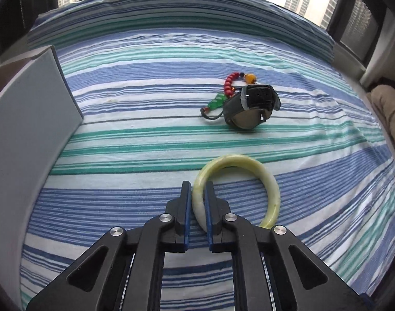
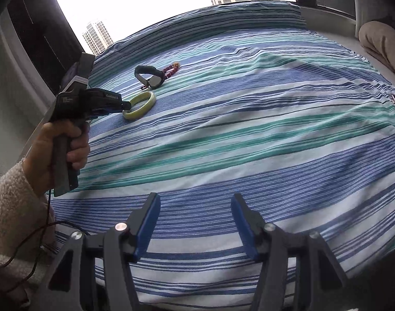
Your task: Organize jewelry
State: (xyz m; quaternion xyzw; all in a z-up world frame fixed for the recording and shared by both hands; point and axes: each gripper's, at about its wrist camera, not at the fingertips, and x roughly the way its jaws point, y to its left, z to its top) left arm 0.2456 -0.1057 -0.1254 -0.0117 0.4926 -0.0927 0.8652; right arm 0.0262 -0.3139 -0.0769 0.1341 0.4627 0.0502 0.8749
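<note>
A pale green jade bangle (image 1: 254, 167) lies on the striped bedsheet (image 1: 145, 119). My left gripper (image 1: 198, 189) is shut on the bangle's left side, one finger inside the ring and one outside. In the right wrist view the left gripper (image 2: 126, 107) holds the bangle (image 2: 141, 103) low over the sheet. A dark wristwatch (image 1: 251, 106) lies further away, with a red, orange and green bead bracelet (image 1: 229, 84) beside it. Both show in the right wrist view, the watch (image 2: 149, 77) and the beads (image 2: 171, 70). My right gripper (image 2: 196, 204) is open and empty over the near sheet.
A grey box (image 1: 29, 119) with a raised wall stands at the left of the bed. A beige cushion (image 2: 381, 39) lies at the right edge. Windows with dark frames run behind the bed.
</note>
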